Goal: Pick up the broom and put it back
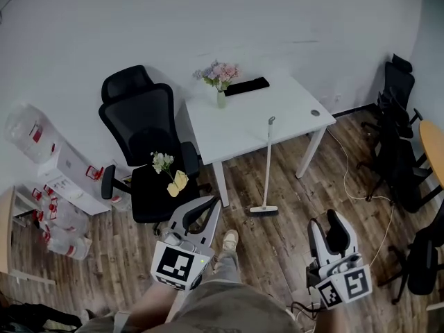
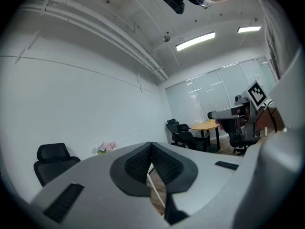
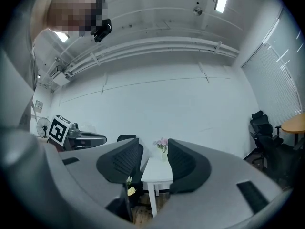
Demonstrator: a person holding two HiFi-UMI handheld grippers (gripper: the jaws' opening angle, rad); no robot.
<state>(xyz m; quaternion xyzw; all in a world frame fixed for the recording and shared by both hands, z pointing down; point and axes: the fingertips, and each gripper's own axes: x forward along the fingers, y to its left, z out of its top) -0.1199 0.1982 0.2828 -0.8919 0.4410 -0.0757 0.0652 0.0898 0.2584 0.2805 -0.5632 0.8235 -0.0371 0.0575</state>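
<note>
The broom (image 1: 268,165) leans against the front edge of the white table (image 1: 243,127), its head (image 1: 263,211) on the wooden floor and its handle tip up at the tabletop. My left gripper (image 1: 216,204) hangs low at the left, well short of the broom head. Its jaws meet at the tips with nothing held, and the left gripper view shows the pads (image 2: 141,162) touching. My right gripper (image 1: 327,222) hovers right of the broom head, open and empty. In the right gripper view its pads (image 3: 125,162) stand apart, with the table (image 3: 157,171) in the gap between them.
A black office chair (image 1: 149,151) with flowers and a yellow item on its seat stands left of the table. A flower vase (image 1: 220,82) and a black flat object (image 1: 246,86) sit on the table. Water jugs (image 1: 28,134) are at the left, more chairs (image 1: 399,137) at the right, and a cable (image 1: 354,186) on the floor.
</note>
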